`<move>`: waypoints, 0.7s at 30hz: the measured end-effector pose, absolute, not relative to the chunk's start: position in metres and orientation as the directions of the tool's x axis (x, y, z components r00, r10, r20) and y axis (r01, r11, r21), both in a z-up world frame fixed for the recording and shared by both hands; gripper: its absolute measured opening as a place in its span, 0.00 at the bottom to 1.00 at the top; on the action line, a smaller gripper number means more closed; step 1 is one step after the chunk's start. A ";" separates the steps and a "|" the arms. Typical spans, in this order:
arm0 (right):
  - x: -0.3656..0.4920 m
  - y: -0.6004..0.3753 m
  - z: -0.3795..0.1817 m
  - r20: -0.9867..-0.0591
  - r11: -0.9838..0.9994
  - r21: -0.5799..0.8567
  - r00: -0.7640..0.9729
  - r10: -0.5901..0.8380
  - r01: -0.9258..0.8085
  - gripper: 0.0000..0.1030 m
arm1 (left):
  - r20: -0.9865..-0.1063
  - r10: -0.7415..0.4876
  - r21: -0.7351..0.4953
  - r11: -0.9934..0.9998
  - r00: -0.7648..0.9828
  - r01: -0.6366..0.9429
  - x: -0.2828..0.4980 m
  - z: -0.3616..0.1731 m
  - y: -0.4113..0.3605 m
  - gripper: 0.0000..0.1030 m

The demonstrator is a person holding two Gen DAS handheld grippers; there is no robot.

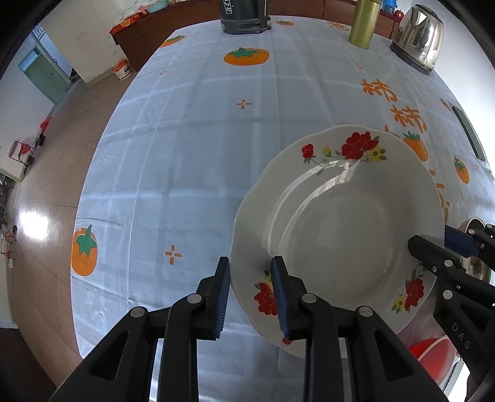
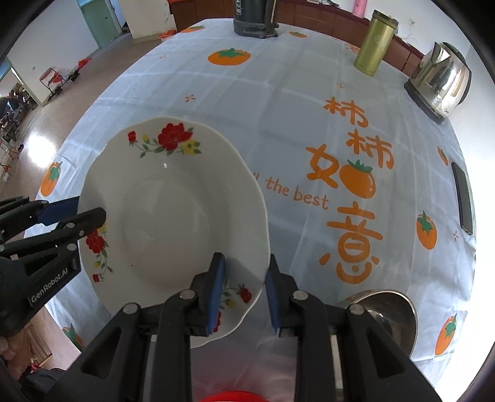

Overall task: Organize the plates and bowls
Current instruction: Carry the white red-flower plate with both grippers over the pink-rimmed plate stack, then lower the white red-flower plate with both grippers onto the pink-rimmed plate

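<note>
A white deep plate with red and yellow flowers (image 1: 337, 228) lies on the persimmon-print tablecloth; it also shows in the right wrist view (image 2: 173, 222). My left gripper (image 1: 252, 293) is open, its two fingers standing either side of the plate's left rim. My right gripper (image 2: 244, 293) is open, its two fingers standing either side of the plate's right rim. Each gripper shows in the other's view, the right one (image 1: 433, 247) and the left one (image 2: 77, 213), both at the plate's edge. A steel bowl (image 2: 383, 315) sits at the near right.
At the far side of the table stand a black base (image 1: 244, 18), a gold-green canister (image 1: 363, 24) and a steel kettle (image 1: 420, 40). A dark phone (image 2: 464, 198) lies at the right edge. A red object (image 1: 430, 355) is below the near table edge.
</note>
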State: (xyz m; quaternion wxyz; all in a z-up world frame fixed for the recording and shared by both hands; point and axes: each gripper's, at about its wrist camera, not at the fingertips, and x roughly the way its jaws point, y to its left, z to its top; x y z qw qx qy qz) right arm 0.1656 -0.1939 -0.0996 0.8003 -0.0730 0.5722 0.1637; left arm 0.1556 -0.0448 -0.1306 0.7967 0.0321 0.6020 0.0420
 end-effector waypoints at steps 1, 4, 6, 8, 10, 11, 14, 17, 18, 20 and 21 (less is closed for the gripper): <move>0.166 -0.194 -0.100 -0.940 0.936 0.070 0.292 0.178 -0.346 0.26 | -0.957 0.106 0.103 0.994 0.271 -0.026 0.156 -0.131 -0.045 0.28; 0.166 -0.194 -0.100 -0.940 0.937 0.067 0.292 0.174 -0.344 0.26 | -0.957 0.105 0.102 0.995 0.271 -0.023 0.156 -0.131 -0.046 0.28; 0.166 -0.194 -0.100 -0.940 0.937 0.068 0.291 0.175 -0.343 0.26 | -0.958 0.103 0.101 0.995 0.269 -0.022 0.156 -0.131 -0.046 0.28; 0.166 -0.194 -0.100 -0.940 0.937 0.067 0.292 0.173 -0.342 0.26 | -0.958 0.102 0.101 0.995 0.267 -0.018 0.156 -0.132 -0.046 0.28; 0.166 -0.194 -0.101 -0.940 0.938 0.067 0.293 0.173 -0.340 0.26 | -0.961 0.096 0.095 0.995 0.260 -0.016 0.157 -0.133 -0.046 0.28; 0.166 -0.194 -0.101 -0.941 0.939 0.066 0.292 0.172 -0.338 0.26 | -0.962 0.094 0.093 0.996 0.256 -0.014 0.158 -0.134 -0.046 0.28; 0.168 -0.195 -0.102 -0.941 0.939 0.065 0.291 0.170 -0.337 0.26 | -0.964 0.094 0.095 0.995 0.250 -0.007 0.159 -0.136 -0.047 0.28; 0.169 -0.195 -0.103 -0.942 0.940 0.065 0.290 0.169 -0.335 0.26 | -0.965 0.094 0.096 0.995 0.247 -0.004 0.160 -0.137 -0.047 0.28; 0.169 -0.195 -0.103 -0.942 0.940 0.066 0.290 0.169 -0.334 0.26 | -0.965 0.094 0.096 0.995 0.246 -0.004 0.160 -0.137 -0.047 0.28; 0.170 -0.194 -0.103 -0.942 0.940 0.066 0.289 0.169 -0.333 0.26 | -0.966 0.091 0.093 0.996 0.242 -0.005 0.161 -0.138 -0.046 0.28; 0.170 -0.194 -0.103 -0.943 0.941 0.066 0.288 0.168 -0.333 0.26 | -0.966 0.090 0.091 0.996 0.241 -0.005 0.162 -0.139 -0.046 0.28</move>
